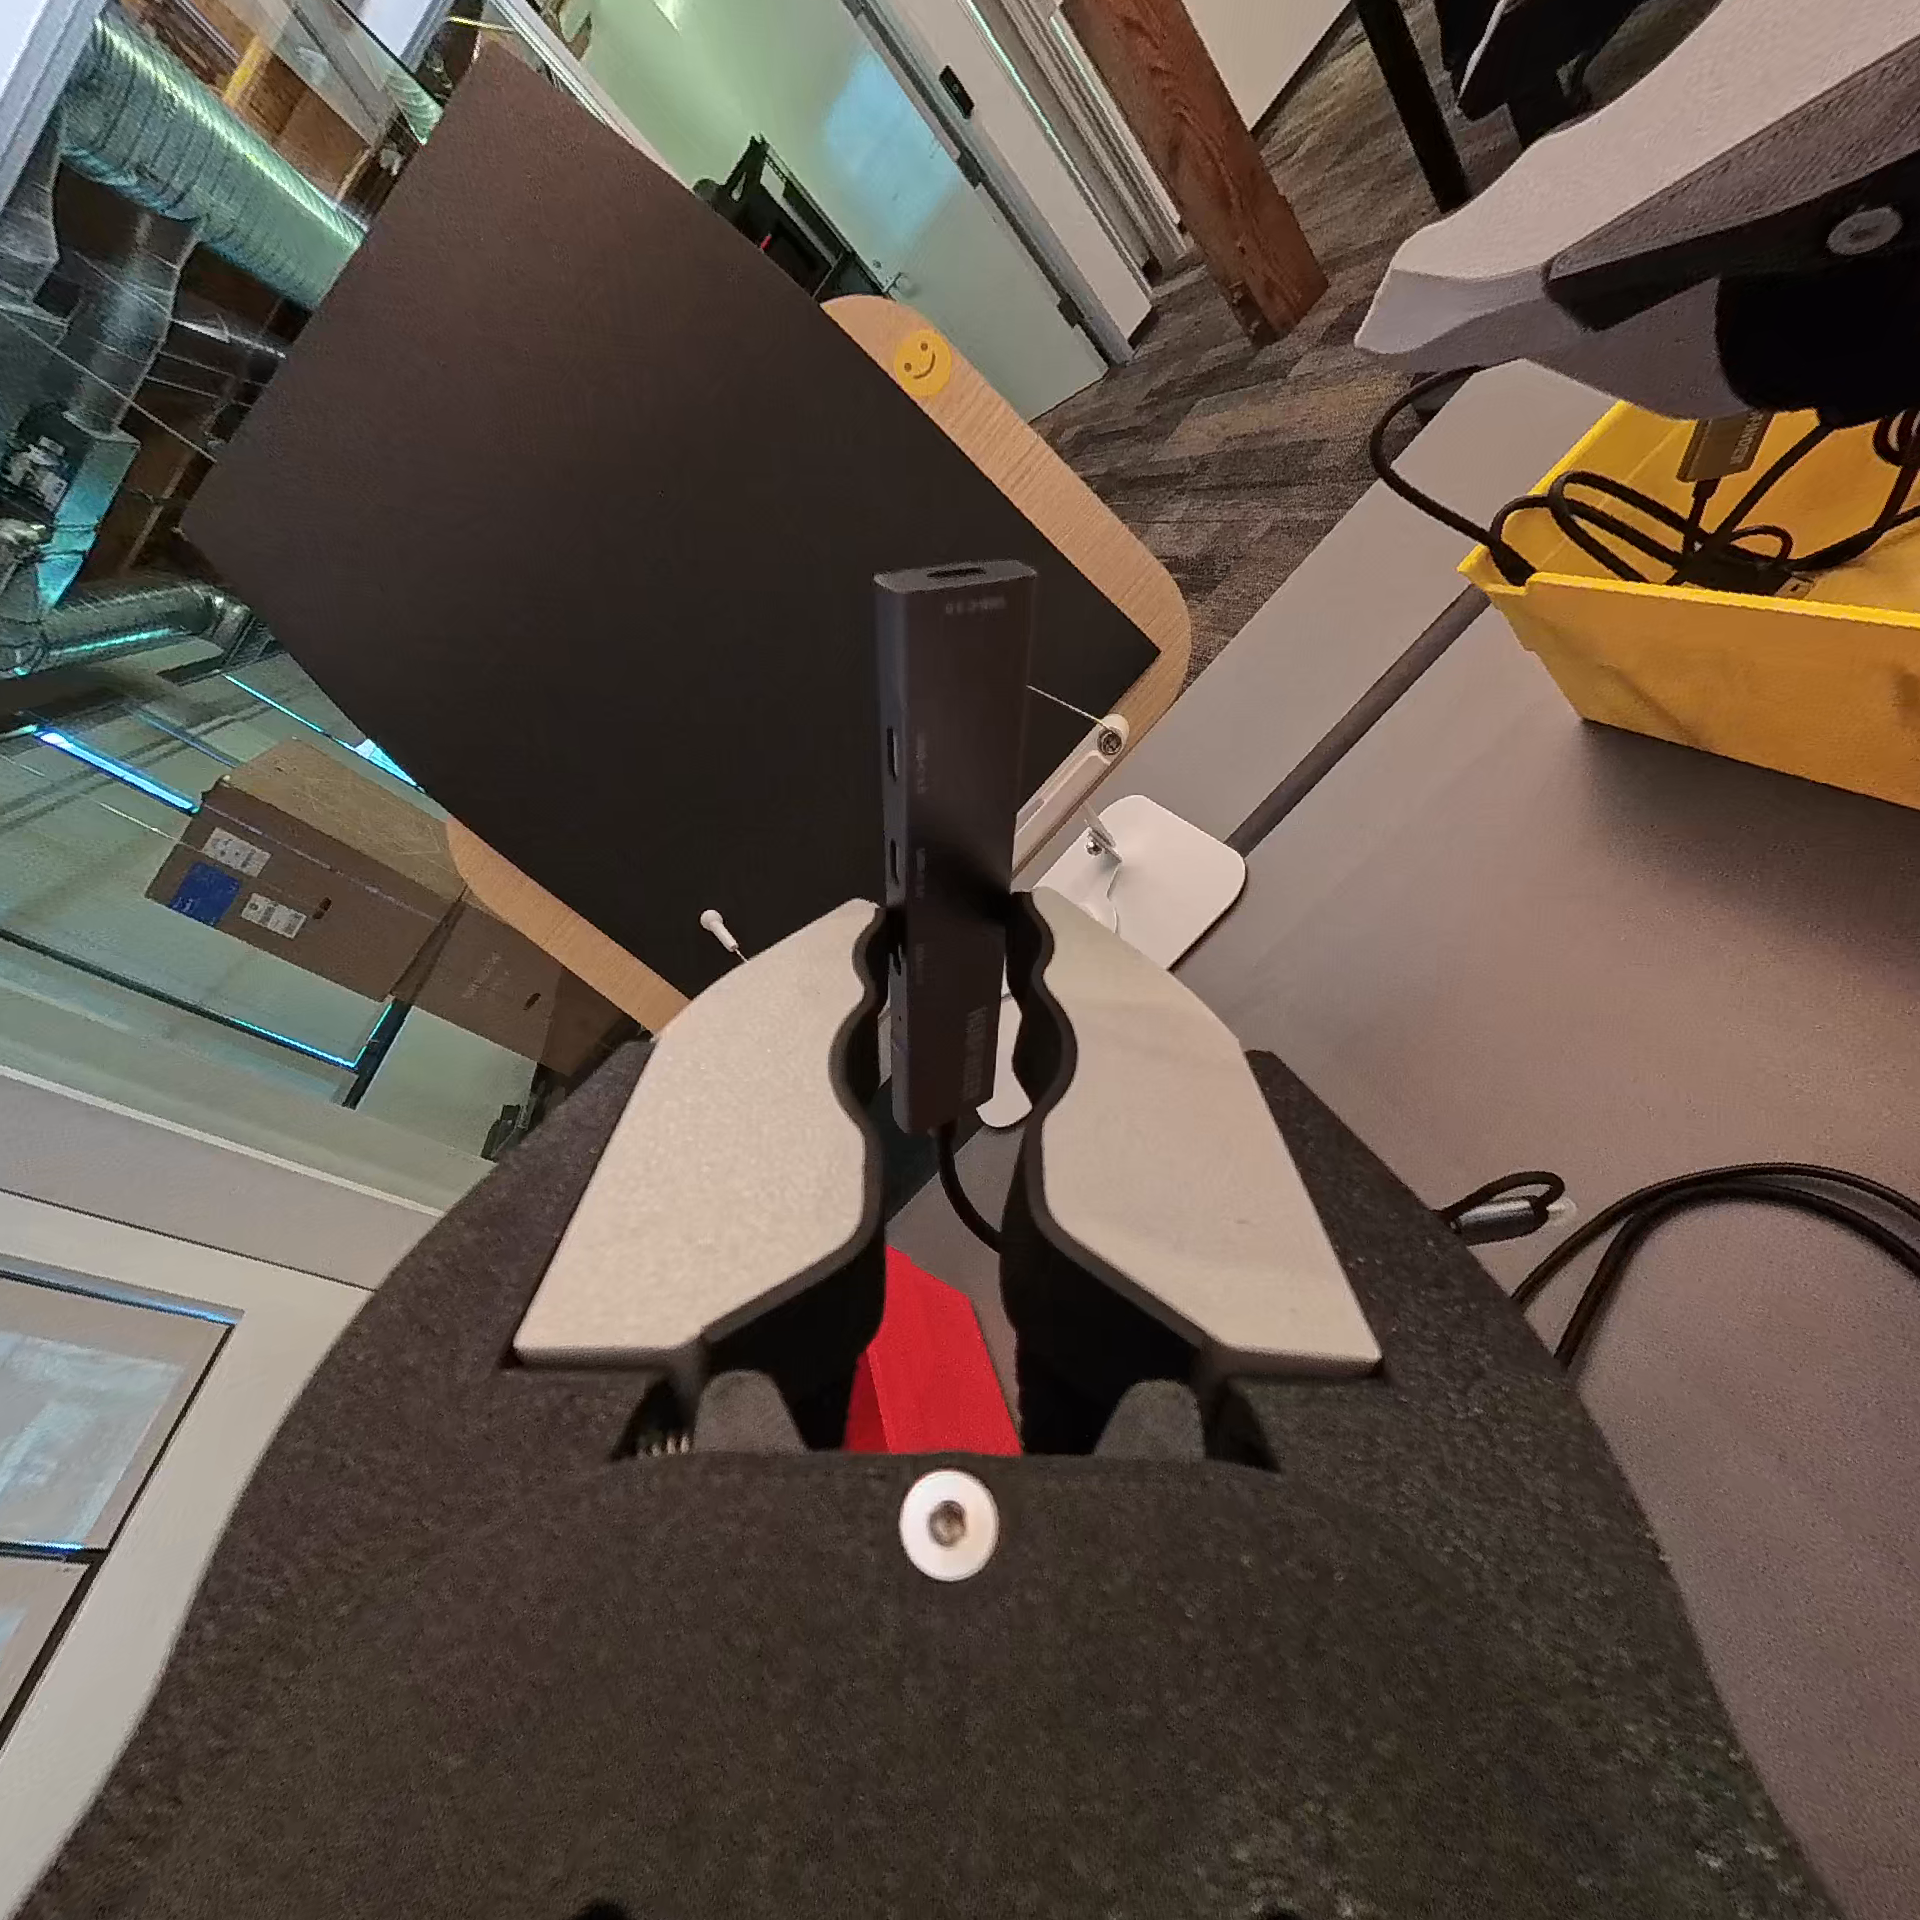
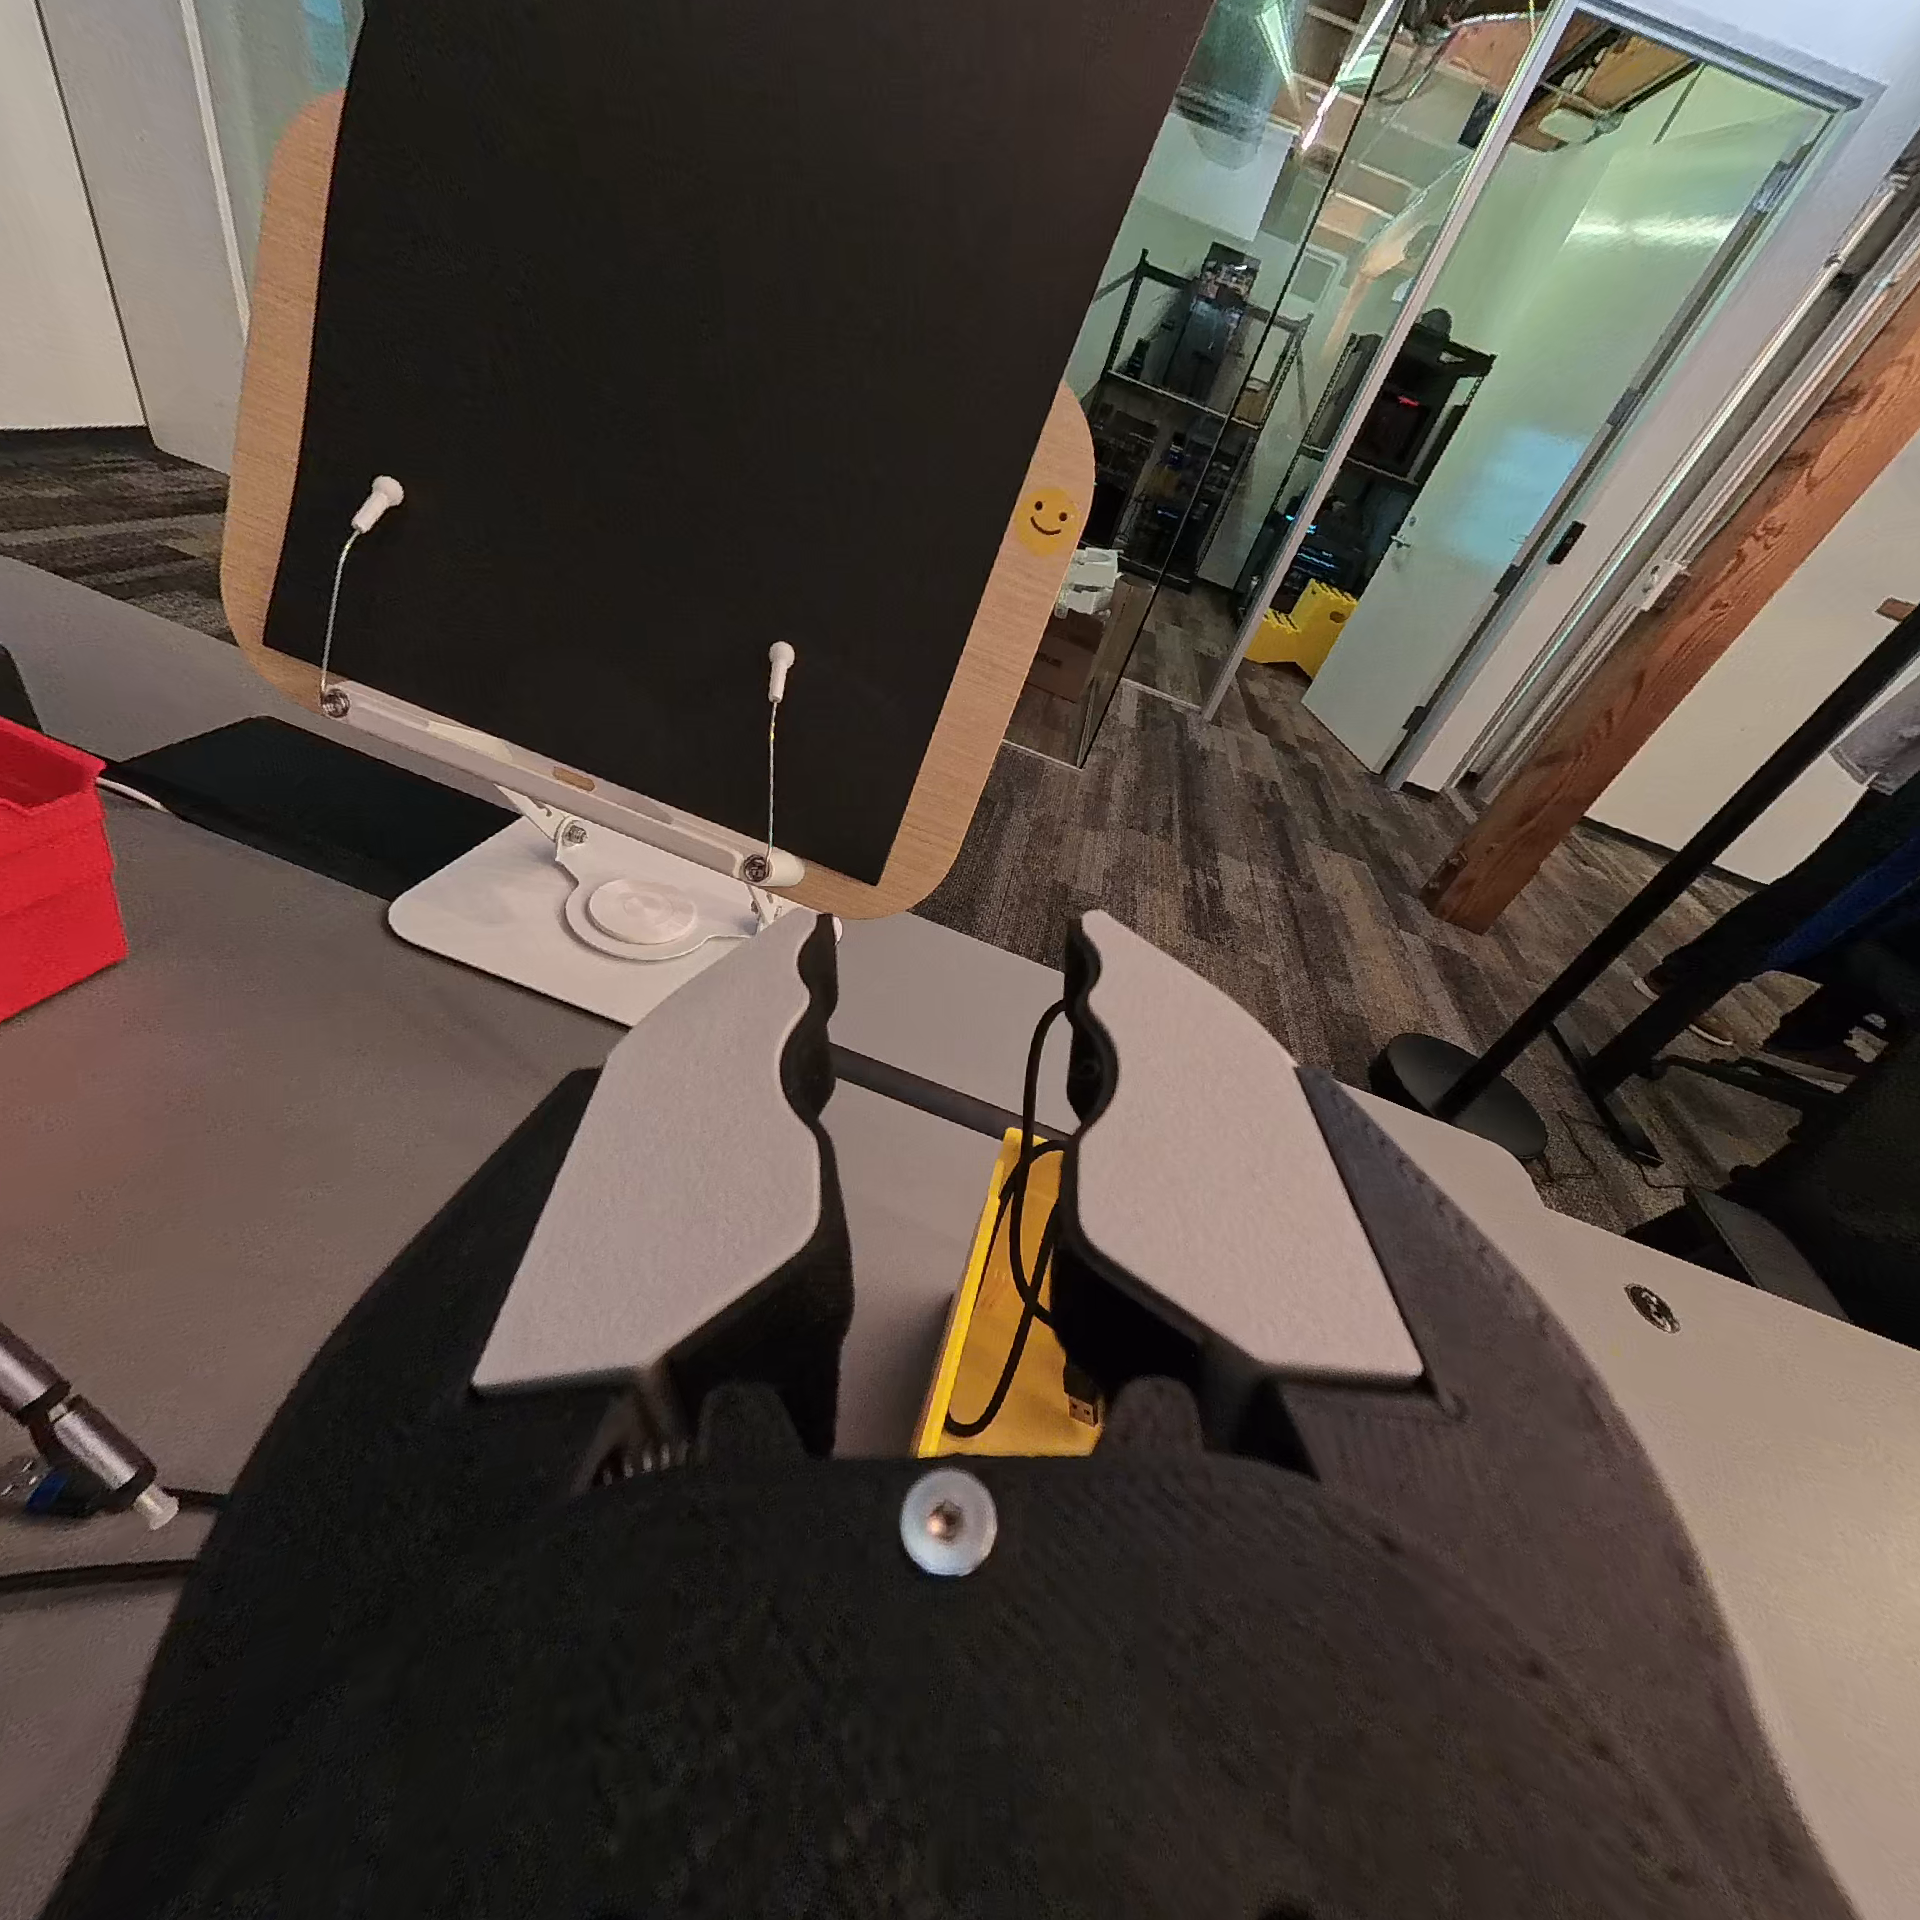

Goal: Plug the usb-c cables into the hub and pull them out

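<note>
From my tongs the room is evenly bright, lit from overhead, with greenish glare on the glass walls (image 2: 1455,312). Shadows on the table (image 1: 1558,935) are soft. Wide-angle bending curves the edges, and the near tong bodies are slightly blurred.

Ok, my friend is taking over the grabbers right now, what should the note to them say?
Left gripper: clamped on the dark hub, held upright, its side ports bare.
Right gripper: open, holding nothing, hovering over the yellow bin of black cables.
More cables lie on the grey table.
Done: hub picked up.
Left: grab a cable, plug it in, pull it out.
</note>
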`<state>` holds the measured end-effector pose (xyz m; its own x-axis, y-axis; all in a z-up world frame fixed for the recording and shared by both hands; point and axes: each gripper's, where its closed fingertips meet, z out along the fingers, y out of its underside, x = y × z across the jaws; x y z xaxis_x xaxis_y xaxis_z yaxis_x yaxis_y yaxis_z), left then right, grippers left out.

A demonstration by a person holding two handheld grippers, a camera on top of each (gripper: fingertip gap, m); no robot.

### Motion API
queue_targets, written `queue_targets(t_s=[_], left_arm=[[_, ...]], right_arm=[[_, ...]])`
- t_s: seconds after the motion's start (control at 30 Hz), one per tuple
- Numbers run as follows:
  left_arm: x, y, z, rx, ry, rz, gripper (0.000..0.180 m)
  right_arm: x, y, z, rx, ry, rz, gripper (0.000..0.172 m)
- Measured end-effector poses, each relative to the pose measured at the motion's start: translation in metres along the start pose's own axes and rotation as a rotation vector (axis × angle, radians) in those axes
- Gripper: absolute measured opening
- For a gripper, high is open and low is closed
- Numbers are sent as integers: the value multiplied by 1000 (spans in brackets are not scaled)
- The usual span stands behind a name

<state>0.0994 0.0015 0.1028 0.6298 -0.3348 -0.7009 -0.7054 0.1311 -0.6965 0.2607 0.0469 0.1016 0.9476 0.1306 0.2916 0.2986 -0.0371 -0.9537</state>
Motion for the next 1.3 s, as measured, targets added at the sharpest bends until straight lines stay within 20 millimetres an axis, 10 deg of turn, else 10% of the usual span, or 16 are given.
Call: queue_targets(t_s=[0.23,0.43,0.63,0.73,0.83,1.3], left_arm=[[2,0,0,3,9,7,21],[31,-4,-2,84,164,-1,21],[58,-7,-12,142,212,126,21],[70,-6,-16,141,257,160,21],[78,2,-17,128,340,173,17],[76,-21,-65,627,1004,-402,55]], right_arm=[[-12,0,1,-2,-72,6,44],[-105,-35,-57,251,-859,17,57],[-124,-33,-75,311,-984,-71,55],[-132,-21,-74,288,-1008,-170,12],[-138,-10,-78,224,-1067,-231,10],[-128,-46,-135,674,-1211,-226,10]])
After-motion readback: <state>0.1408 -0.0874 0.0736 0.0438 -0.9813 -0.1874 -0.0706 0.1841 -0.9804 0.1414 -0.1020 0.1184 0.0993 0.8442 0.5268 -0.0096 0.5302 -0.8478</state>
